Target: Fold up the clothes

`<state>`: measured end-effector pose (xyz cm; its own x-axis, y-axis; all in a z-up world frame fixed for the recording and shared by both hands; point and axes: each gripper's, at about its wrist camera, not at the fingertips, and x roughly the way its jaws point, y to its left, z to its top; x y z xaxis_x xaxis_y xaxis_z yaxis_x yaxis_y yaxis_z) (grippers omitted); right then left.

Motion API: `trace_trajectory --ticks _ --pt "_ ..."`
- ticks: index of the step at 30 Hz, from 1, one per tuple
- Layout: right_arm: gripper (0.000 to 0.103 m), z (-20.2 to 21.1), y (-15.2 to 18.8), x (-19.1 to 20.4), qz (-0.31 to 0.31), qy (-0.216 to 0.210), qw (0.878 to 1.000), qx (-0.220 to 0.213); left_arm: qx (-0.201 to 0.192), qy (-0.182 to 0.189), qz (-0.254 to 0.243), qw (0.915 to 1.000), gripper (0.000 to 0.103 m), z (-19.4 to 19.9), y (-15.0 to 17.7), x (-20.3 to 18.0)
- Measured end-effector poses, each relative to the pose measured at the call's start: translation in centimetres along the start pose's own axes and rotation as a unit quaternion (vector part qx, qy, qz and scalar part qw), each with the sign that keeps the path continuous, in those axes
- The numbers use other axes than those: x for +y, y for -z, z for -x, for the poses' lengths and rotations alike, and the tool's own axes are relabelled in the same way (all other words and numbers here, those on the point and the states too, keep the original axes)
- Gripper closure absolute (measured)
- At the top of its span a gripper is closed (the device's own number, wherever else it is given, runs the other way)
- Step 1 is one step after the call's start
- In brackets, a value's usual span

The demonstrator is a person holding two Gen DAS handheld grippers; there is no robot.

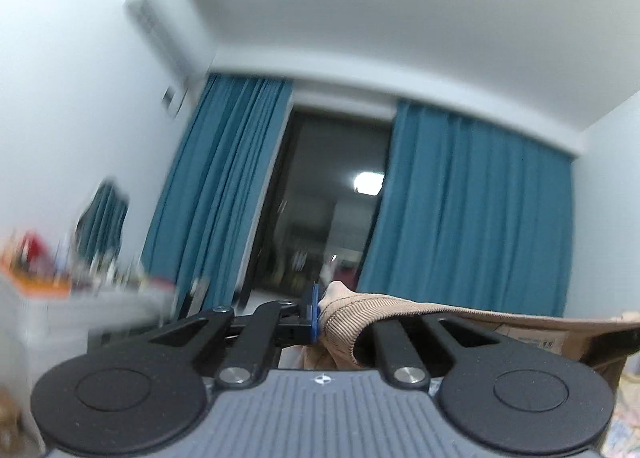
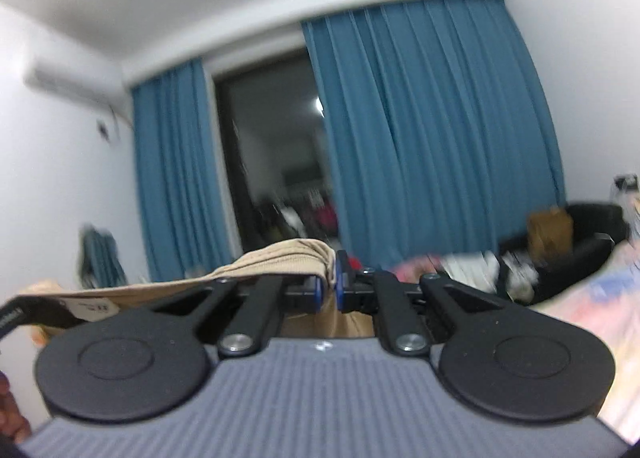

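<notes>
Held aloft before teal curtains (image 2: pixel 432 130): tan ribbed garment (image 1: pixel 360 322), top edge stretched level between left gripper (image 1: pixel 320 316) and right gripper (image 2: pixel 335 282), both jaws clamped on its corners, long axis spanning gripper to gripper, neither nearer.

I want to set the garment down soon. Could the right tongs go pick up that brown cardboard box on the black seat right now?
Probably not: the right tongs are shut on the tan garment, so they would have to let go first, and the cardboard box sits well off to the side.
</notes>
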<state>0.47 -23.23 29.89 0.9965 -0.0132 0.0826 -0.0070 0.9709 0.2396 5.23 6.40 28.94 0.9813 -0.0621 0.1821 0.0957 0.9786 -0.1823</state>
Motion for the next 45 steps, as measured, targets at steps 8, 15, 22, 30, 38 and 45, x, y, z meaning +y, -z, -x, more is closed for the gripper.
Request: trace_trajectory --ticks 8,15,22,30,38,45 --pt "0.094 7.9 -10.6 2.3 0.019 -0.049 0.995 -0.083 -0.033 0.045 0.003 0.9984 0.097 4.2 -10.7 -1.3" --pt "0.093 4.5 -9.3 1.4 0.036 -0.033 0.998 -0.025 0.018 0.049 0.005 0.9986 0.097 1.5 -9.3 -0.9" --pt "0.093 -6.8 -0.7 0.1 0.042 -0.001 0.997 0.064 0.107 0.015 0.001 0.9942 0.096 -10.1 1.6 2.2" --pt "0.093 -24.4 13.3 -3.3 0.049 0.04 0.987 0.145 0.19 -0.031 -0.026 0.9808 0.096 -26.2 20.7 5.7" --pt "0.093 -39.2 32.6 -9.2 0.059 0.078 0.957 0.274 0.308 -0.076 -0.073 0.9455 0.096 -40.0 42.8 8.9" --pt "0.093 -43.2 42.0 -12.4 0.038 0.085 0.938 0.335 0.391 -0.08 -0.098 0.9116 0.094 -47.5 56.3 12.0"
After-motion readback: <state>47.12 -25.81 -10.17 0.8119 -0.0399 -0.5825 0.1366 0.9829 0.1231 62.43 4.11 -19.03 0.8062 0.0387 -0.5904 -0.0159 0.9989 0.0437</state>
